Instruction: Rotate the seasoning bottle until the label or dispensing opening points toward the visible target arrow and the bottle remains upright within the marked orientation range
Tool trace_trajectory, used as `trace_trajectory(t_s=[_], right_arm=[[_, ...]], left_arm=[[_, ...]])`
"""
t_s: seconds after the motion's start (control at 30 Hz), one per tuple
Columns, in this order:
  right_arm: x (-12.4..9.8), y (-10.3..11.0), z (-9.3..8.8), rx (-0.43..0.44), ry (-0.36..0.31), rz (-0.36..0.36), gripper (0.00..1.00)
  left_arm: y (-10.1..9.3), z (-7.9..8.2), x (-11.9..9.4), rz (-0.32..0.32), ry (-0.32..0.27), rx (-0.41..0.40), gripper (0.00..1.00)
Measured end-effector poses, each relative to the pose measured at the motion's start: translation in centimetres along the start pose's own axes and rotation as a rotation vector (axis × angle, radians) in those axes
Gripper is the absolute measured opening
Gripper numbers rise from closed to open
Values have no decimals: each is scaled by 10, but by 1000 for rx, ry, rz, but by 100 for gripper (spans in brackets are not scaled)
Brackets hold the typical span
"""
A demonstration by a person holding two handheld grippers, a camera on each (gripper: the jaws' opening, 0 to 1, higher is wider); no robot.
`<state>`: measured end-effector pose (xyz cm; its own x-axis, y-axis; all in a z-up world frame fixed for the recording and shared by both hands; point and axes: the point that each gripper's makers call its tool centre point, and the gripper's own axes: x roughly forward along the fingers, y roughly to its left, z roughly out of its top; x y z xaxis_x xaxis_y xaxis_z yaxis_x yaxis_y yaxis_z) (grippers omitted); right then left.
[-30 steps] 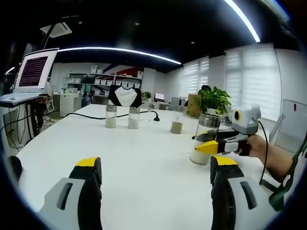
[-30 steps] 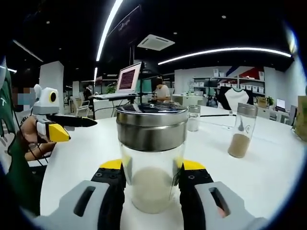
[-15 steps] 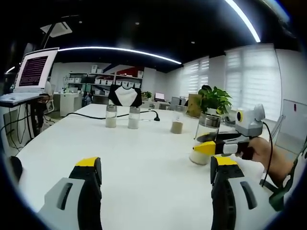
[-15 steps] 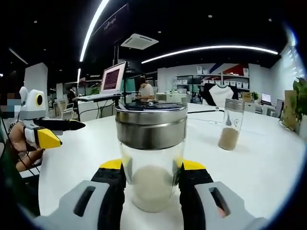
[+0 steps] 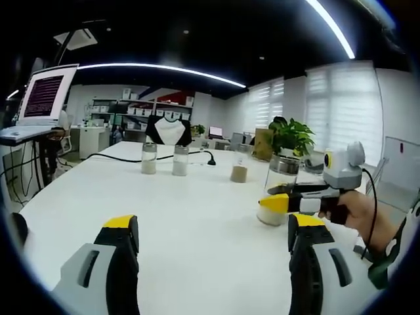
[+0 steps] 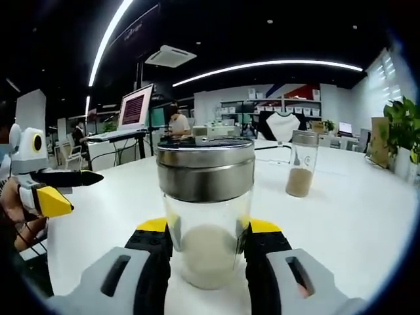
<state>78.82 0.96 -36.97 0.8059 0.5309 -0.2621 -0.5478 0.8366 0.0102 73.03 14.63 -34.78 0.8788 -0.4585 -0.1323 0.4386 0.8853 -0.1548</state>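
The room behind your seasoning bottle [image 6: 205, 210] has slid sideways across the right gripper view over the last second: the laptop and the seated person have drifted left, and the spare bottle [image 6: 300, 163] has moved in from the right. The bottle itself stays fixed in that view, so you are swinging it round with the right gripper [image 6: 206, 246], not slipping on it.

It stands upright on the white tabletop [image 5: 177, 210], with the jaws clamped on the glass below the steel lid. In the left gripper view it sits by the right gripper, near the plant.

No target arrow or label is visible, so I cannot tell how much turn is left.

Your left gripper [image 5: 213, 262] waits with jaws spread, holding nothing.
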Motion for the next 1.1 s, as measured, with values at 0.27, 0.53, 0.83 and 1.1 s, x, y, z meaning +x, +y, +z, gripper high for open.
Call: trace_trajectory(t_s=[0.27, 0.53, 0.83, 1.1], right_arm=[[0, -3, 0, 15, -4, -50, 42], [0, -5, -1, 22, -7, -108, 42], [-1, -6, -1, 23, -6, -118, 42], [-1, -6, -1, 35, -20, -127, 42]], left_arm=[[1, 1, 0, 6, -9, -11, 99], [6, 4, -3, 20, -20, -10, 99], [3, 0, -1, 4, -9, -15, 99], [6, 1, -2, 9, -13, -26, 100]])
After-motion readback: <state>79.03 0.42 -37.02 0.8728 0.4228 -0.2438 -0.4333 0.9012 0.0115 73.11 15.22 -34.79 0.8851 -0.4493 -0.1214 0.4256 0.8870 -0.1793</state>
